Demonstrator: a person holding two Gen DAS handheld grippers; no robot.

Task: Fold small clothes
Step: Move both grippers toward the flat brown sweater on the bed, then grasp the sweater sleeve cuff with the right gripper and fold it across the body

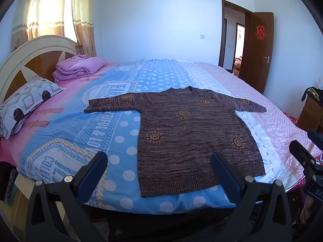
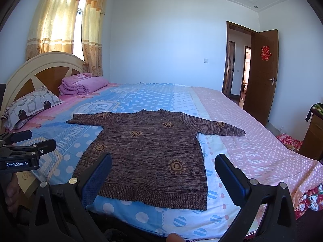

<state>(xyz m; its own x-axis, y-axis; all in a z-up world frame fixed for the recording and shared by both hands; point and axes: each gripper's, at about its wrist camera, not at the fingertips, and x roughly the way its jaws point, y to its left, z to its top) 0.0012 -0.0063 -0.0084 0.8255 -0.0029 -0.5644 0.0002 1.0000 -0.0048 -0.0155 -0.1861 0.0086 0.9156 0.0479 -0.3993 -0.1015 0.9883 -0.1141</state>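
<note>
Bedroom, pale walls, one bed (image 1: 66, 121) filling both views, spread in blue, pink and white dots. Print on the spread (image 1: 94, 125) reads partly "& LOV", upside down from my side; more lettering near the headboard is too warped to read. "GenRobot.AI" label shows on the left gripper's body at 9 o'clock in the right wrist view; "DAS" fragment on the right gripper's body at 4 o'clock in the left wrist view.

One brown sweater (image 1: 191, 133) lies flat on the near half of the bed, both sleeves spread out, hem toward me, neck toward the far wall. I count six yellow sun motifs on it in the left wrist view.

Left gripper (image 1: 159, 173): jaws wide apart, nothing between them, hovering short of the hem. Right gripper (image 2: 163, 175): same, spread wide, empty, hem framed between its fingers. Neither touches the cloth.

Around: one patterned pillow (image 1: 26, 102) at 9 o'clock against the headboard (image 1: 30, 60); one folded pink quilt (image 1: 78, 66) at 10 o'clock. Yellow curtains (image 1: 50, 14) at 11 o'clock. One open brown door (image 1: 256, 54) at 2 o'clock with a red paper character (image 1: 260, 32) on it. Wooden cabinet (image 1: 308, 113) at 3 o'clock. A fingertip (image 2: 174, 237) shows at 6 o'clock in the right wrist view.
</note>
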